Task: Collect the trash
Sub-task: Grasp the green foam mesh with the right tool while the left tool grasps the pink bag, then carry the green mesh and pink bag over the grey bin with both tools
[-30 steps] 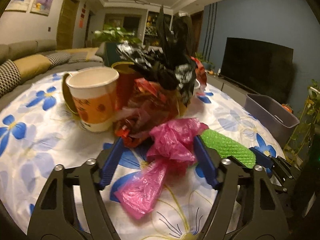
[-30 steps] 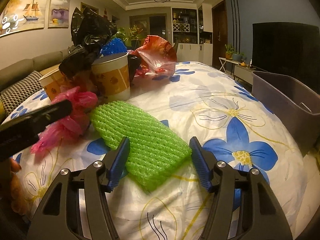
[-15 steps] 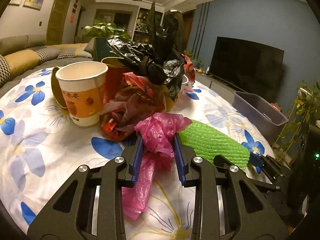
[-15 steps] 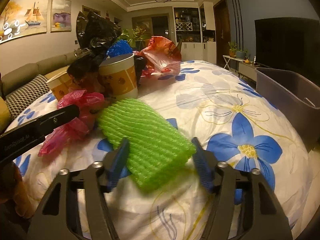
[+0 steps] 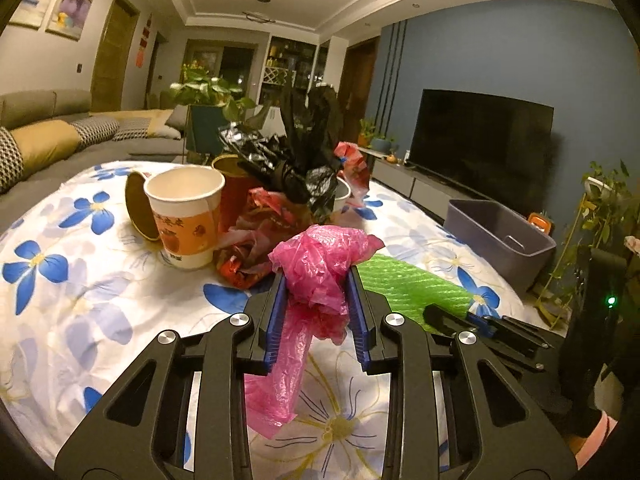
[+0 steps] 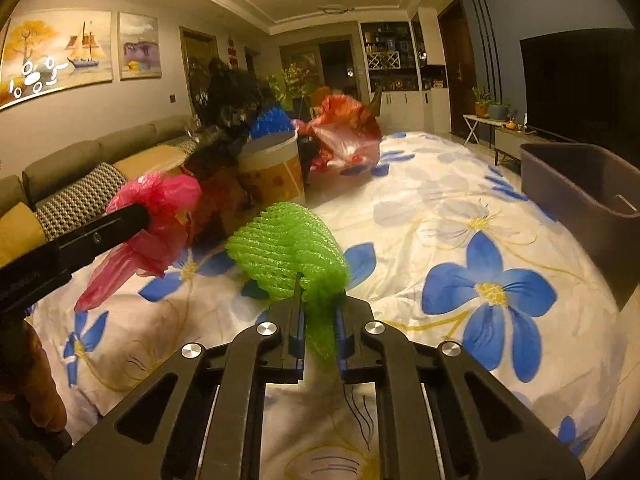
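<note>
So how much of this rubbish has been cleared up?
Nothing shows in the grey bin yet. In hand: the left gripper pinches a pink bag, the right gripper a green foam net. Left: paper cups and black bag.

Your left hand-held gripper (image 5: 316, 300) has the plastic bag (image 5: 320, 268) between its fingers, over the counter (image 5: 80, 296). Just ahead of it stands the trash pile (image 5: 280, 184), with a paper cup (image 5: 186, 216) to the left. Your right hand-held gripper (image 6: 318, 320) squeezes the foam net (image 6: 288, 248). The bin (image 6: 580, 184) sits far to its right, off the counter's edge.
</note>
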The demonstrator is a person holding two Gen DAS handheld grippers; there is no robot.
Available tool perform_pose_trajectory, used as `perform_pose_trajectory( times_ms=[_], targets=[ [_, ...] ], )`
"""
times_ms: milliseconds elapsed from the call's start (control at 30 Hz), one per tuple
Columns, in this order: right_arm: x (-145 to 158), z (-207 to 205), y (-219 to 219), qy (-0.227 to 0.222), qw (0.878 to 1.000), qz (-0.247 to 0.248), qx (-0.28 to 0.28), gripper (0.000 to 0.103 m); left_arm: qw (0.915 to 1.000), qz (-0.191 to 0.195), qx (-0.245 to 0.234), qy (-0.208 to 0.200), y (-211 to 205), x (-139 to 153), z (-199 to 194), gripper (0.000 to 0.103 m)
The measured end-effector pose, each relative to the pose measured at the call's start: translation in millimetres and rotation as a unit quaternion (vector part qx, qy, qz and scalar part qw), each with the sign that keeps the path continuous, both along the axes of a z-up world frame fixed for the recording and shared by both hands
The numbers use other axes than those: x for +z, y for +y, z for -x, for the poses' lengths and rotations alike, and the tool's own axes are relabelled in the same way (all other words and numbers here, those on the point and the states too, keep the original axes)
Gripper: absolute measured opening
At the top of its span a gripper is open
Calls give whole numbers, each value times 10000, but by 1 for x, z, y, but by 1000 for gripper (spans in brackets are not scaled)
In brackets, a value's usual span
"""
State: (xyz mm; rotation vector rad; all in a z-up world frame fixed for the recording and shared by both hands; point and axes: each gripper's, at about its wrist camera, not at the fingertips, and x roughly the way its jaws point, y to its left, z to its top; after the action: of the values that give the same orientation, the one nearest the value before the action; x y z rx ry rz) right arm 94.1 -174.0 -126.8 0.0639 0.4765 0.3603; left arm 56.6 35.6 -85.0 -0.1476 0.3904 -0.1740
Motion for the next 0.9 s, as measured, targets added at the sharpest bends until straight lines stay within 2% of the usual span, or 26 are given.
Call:
perform_pose_trajectory(
  times_ms=[233,467,767,900],
  targets=[
    [26,16,-22,-335,9990,-65,-280,12,9998,-24,-58,-209,-7,15,7,29],
    [46,25,-53,-663,9949,-35,-763,12,9987,7,-366,-357,-31,31,-1,29],
    [68,28,-109,-1037,9826,8,-1540,12,9925,-228,-981,-697,-92,59,-24,29],
    [78,23,-135,-1184,9747,44,-1895,12,9889,-218,-1261,-757,-120,66,-41,29]
  ],
)
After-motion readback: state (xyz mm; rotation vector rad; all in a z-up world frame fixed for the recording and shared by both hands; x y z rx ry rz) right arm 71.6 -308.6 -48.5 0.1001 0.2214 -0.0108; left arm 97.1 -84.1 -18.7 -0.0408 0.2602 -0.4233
